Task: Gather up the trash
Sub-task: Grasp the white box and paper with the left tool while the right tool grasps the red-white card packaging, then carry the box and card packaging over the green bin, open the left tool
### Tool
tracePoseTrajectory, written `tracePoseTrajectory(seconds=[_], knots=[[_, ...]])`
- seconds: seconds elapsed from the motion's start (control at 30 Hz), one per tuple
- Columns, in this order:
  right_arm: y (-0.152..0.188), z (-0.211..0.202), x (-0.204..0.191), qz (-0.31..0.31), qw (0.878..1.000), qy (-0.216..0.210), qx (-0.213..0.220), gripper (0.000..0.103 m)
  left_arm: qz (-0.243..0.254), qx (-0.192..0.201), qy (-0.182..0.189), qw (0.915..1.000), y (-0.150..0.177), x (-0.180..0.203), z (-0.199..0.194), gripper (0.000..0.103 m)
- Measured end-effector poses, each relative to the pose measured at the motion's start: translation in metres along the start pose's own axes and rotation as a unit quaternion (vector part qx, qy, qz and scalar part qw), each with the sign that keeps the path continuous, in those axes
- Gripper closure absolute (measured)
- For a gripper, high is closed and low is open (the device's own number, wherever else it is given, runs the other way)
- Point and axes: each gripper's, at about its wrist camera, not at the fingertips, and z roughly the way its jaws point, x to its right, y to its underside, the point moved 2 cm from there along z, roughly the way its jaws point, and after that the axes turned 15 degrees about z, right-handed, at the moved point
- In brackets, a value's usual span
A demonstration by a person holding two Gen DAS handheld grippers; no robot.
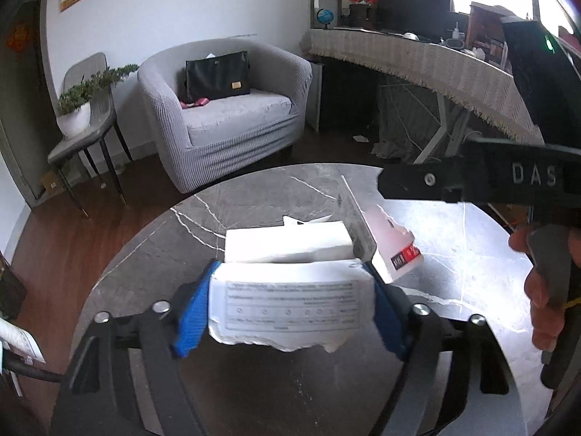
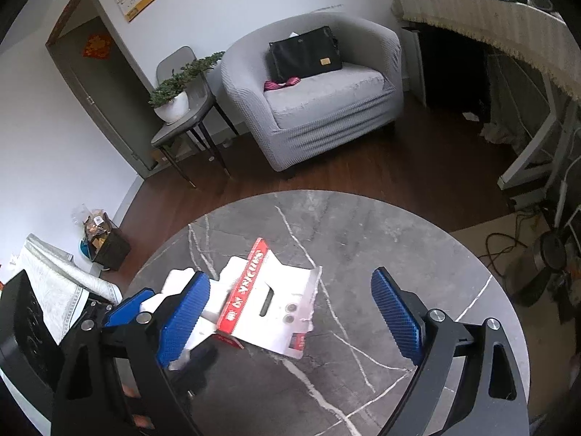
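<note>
On the round grey marble table (image 1: 254,196) stands a white torn box with a printed label (image 1: 290,301). My left gripper (image 1: 290,314) is shut on it, one blue pad against each side. Just behind it lie a plain white block (image 1: 287,243) and a torn red-and-white carton (image 1: 394,254). In the right wrist view that carton (image 2: 272,298) lies flat between the spread fingers of my right gripper (image 2: 290,316), which is open and not touching it. One of the left gripper's blue pads (image 2: 127,307) shows at the carton's left, beside the white box (image 2: 178,278).
A hand (image 1: 544,283) holds a black handle at the right edge. Across the wooden floor stand a grey armchair (image 2: 319,98) with a black bag, a side chair carrying a potted plant (image 2: 174,98), and a cloth-draped desk (image 1: 435,69). A small dark bin of rubbish (image 2: 107,245) sits left of the table.
</note>
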Motion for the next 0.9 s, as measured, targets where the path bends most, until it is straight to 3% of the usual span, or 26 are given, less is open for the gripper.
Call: tracePoseTrajectory(seconds=[0.3, 0.57, 0.63, 0.9], knots=[[-0.001, 0.010, 0.009, 0.019, 1.000, 0.003, -0.001, 0.012, -0.027, 0.017, 0.004, 0.9995, 0.005, -0.012, -0.011, 0.025], [0.005, 0.010, -0.012, -0.019, 1.000, 0.005, 0.023, 0.013, -0.051, 0.024, -0.016, 0.9983, 0.021, -0.033, -0.032, 0.025], [0.008, 0.012, -0.018, -0.035, 0.999, 0.014, 0.027, 0.032, -0.061, 0.029, -0.018, 0.9976, 0.025, -0.039, -0.039, 0.025], [0.025, 0.032, -0.041, -0.090, 0.995, 0.043, 0.011, 0.051, -0.094, 0.046, -0.025, 0.9942, 0.033, -0.057, -0.065, 0.025]])
